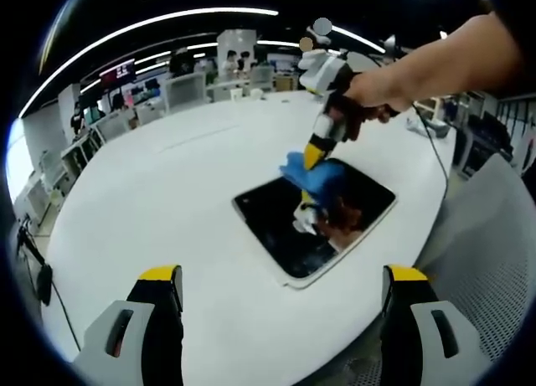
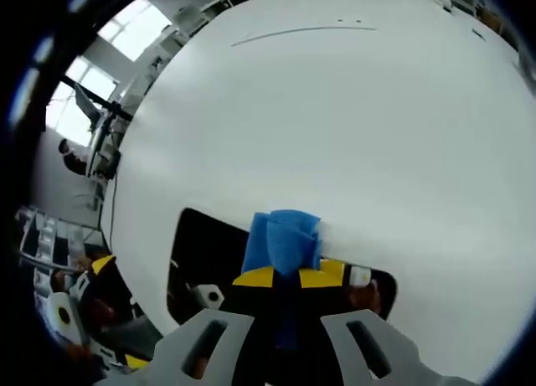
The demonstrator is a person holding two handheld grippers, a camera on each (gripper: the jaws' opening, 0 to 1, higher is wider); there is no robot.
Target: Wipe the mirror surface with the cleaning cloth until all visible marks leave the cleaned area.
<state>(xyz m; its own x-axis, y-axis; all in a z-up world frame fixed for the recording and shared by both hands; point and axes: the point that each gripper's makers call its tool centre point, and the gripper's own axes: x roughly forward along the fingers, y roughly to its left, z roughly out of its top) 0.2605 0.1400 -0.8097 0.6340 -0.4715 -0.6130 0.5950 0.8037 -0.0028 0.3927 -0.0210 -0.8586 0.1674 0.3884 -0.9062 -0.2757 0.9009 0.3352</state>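
Pressing a blue cleaning cloth (image 1: pixel 322 173) onto the far edge of the mirror (image 1: pixel 352 227) lying flat on the white table (image 1: pixel 167 193), right gripper (image 2: pixel 289 279) jaws clamping the cloth, left gripper (image 1: pixel 285 285) hovering nearby, jaws spread apart.

Right gripper (image 2: pixel 287 279) clamped on blue cleaning cloth (image 2: pixel 285 239), cloth pressed at the mirror's (image 2: pixel 201 252) far edge; mirror flat on white table (image 2: pixel 335 126)
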